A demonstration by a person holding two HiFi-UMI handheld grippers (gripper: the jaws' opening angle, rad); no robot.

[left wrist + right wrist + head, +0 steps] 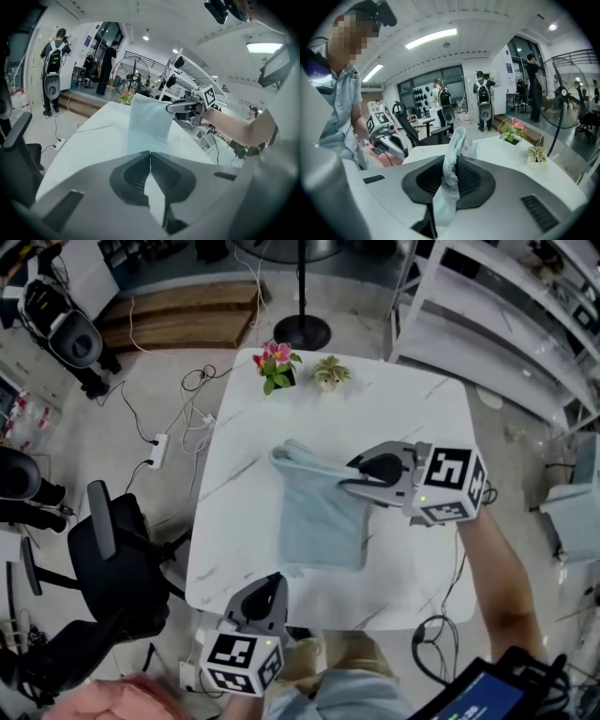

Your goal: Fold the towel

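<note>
Marble table (412,427) bears potted flower (275,365) (far edge); right gripper (352,474) jaws pinch towel (319,521), left gripper (272,582) jaws closed.

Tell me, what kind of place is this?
Probably a lab or workshop: metal shelving, an office chair, a power strip with cables trailing over the floor, and people wearing backpack gear in the background.

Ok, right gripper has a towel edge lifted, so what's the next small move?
Probably carry the right gripper across the towel toward its opposite edge: its jaws pinch a lifted edge, while the rest lies flat on the table.
</note>
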